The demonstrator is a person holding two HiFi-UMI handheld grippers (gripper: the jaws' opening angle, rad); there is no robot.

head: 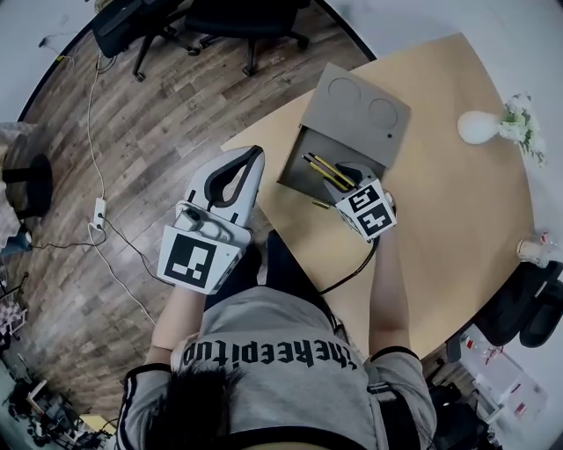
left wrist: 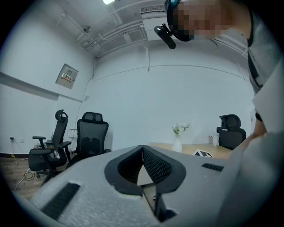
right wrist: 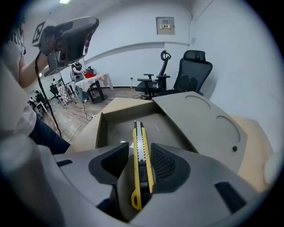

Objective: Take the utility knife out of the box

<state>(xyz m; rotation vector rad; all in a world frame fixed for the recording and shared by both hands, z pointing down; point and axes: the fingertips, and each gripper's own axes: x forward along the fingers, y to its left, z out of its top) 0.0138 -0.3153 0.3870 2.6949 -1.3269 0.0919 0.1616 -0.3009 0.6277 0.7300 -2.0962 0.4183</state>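
A grey cardboard box (head: 295, 156) stands open on the wooden table (head: 449, 228), its lid (head: 356, 105) folded back. A yellow utility knife (head: 330, 171) lies inside it. My right gripper (head: 345, 178) reaches down into the box. In the right gripper view the knife (right wrist: 141, 155) runs lengthwise between the jaws of the right gripper (right wrist: 140, 148); they stand open, with a gap on the knife's left side. My left gripper (head: 252, 160) hangs off the table's left edge over the floor. Its jaws are shut on nothing, and in its own view the left gripper (left wrist: 143, 150) points level into the room.
A white vase with flowers (head: 479, 127) stands at the table's far right and a small bottle (head: 533, 250) near the right edge. Black office chairs (head: 242, 22) stand beyond the table. A power strip and cables (head: 98, 211) lie on the wooden floor.
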